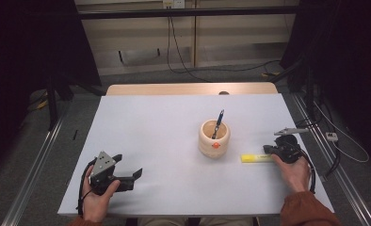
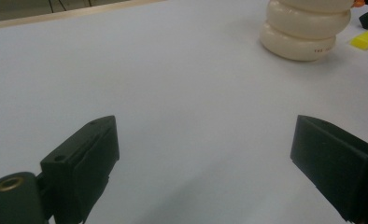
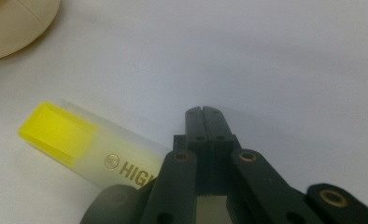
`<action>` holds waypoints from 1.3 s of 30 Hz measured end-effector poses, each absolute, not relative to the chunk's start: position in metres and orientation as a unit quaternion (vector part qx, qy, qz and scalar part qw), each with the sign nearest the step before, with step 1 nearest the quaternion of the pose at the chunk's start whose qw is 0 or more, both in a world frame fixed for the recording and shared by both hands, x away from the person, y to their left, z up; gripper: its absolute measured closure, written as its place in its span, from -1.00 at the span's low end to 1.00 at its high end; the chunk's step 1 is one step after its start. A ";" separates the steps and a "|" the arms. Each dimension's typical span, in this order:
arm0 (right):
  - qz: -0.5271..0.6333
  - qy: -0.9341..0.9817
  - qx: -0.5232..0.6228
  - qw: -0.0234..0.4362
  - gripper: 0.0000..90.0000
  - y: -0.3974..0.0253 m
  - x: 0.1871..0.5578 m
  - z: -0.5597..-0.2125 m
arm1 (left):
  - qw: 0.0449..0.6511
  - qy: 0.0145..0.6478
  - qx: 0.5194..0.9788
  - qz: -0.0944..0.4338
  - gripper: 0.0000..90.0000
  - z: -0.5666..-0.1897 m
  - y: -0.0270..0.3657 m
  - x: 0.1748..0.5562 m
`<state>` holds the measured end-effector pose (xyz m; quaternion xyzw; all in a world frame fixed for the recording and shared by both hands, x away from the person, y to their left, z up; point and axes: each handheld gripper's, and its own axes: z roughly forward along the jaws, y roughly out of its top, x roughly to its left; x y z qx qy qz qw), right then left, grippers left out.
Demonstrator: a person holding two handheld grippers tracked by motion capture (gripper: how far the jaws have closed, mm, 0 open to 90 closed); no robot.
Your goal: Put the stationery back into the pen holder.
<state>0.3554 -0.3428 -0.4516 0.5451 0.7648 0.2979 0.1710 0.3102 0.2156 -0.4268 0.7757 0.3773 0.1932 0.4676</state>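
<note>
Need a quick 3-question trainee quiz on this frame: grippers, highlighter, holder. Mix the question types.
1. True or false: the left gripper has its jaws spread wide over bare table.
2. Multiple choice: the yellow highlighter lies (a) inside the pen holder, (b) flat on the table beside the right gripper, (c) clamped in the left gripper.
3. Fill in: a dark pen stands in the round cream ____.

Key:
1. True.
2. b; the right gripper's jaws are together, with the highlighter alongside them, not between them.
3. Pen holder.
</note>
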 end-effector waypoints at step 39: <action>0.279 0.795 0.526 0.118 1.00 -0.349 0.326 -0.442 | 0.469 0.372 0.779 0.187 -0.82 -0.428 0.213 0.312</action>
